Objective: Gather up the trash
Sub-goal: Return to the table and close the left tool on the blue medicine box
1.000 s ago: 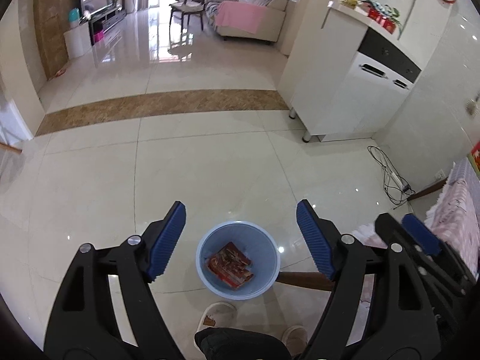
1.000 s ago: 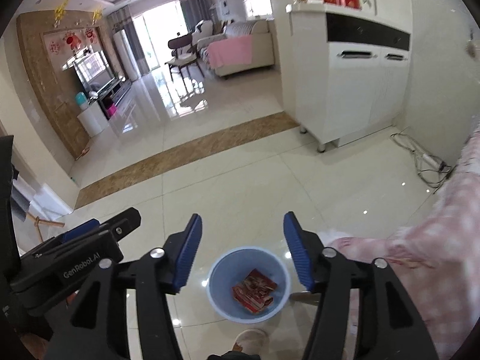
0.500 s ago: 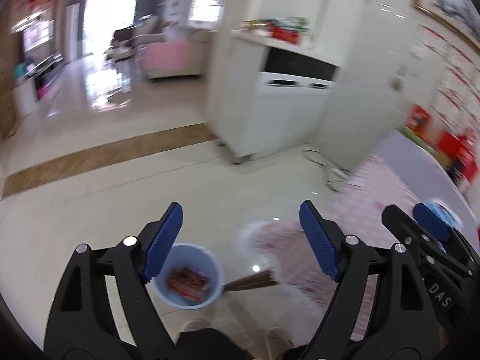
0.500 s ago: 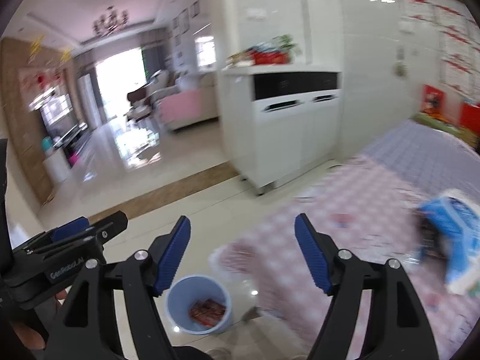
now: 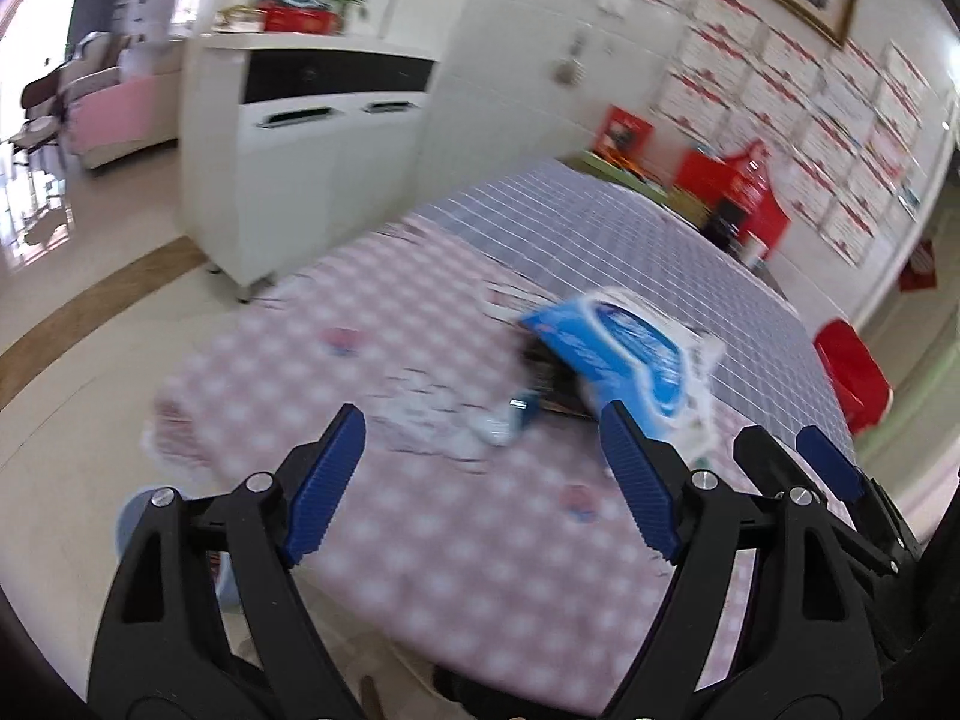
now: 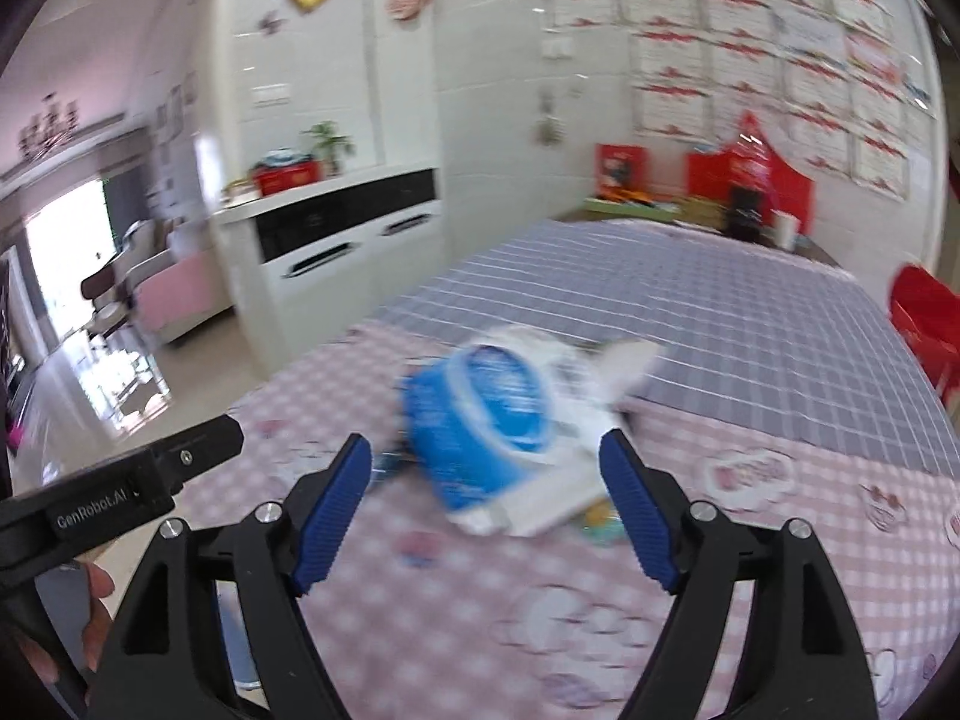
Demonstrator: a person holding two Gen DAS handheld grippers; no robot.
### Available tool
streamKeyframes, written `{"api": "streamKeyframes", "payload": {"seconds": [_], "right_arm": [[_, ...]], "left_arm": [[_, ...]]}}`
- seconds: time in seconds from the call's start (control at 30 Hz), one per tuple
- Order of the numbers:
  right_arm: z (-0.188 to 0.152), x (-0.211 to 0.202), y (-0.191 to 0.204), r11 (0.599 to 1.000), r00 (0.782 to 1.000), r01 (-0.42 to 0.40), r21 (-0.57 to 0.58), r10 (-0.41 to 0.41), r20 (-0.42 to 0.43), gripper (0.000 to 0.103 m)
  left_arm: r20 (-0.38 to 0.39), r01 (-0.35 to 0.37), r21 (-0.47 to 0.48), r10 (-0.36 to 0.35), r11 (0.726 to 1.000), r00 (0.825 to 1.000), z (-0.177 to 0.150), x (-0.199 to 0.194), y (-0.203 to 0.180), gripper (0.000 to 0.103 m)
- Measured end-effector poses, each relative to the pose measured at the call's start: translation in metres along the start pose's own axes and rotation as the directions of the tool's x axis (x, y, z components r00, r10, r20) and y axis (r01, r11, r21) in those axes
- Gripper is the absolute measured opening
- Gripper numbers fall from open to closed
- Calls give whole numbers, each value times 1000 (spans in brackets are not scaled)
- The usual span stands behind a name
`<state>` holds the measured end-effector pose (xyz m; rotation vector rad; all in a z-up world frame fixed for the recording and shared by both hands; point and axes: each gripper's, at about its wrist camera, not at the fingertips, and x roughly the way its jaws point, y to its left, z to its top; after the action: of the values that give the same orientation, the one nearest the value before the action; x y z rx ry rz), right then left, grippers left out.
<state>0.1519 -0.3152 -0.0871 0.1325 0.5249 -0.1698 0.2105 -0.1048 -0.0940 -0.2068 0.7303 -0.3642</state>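
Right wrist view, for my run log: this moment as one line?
phase: approaching table | target: blue-and-white plastic package on pink checked tablecloth | right gripper: empty, opening

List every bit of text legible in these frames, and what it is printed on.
"GenRobot.AI": on the black body of the left gripper, seen in the right wrist view.
Blue and white package on the table: print too blurred to read.
Wall certificates and red boxes: too blurred to read.

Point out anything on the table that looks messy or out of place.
A crumpled blue and white plastic bag lies on the checked tablecloth with scraps scattered beside it: loose litter on an otherwise bare cloth. The frames are blurred, so finer detail is unclear.
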Motion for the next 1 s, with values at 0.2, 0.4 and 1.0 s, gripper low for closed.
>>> {"api": "streamKeyframes", "payload": {"seconds": [0.2,0.4,1.0], "right_arm": [[-7,14,-49,998,999,44,54,-42,-35,77],[-5,37,-69,996,997,40,81,-34,-73,77],[-9,90,-90,993,983,42,106,-22,-182,78]], "left_arm": [[-49,-12,56,15,998,999,-11,42,-46,79],[-83,4,61,2,998,997,-13,75,-66,79],[-111,21,83,-12,996,994,-13,121,-88,40]]}}
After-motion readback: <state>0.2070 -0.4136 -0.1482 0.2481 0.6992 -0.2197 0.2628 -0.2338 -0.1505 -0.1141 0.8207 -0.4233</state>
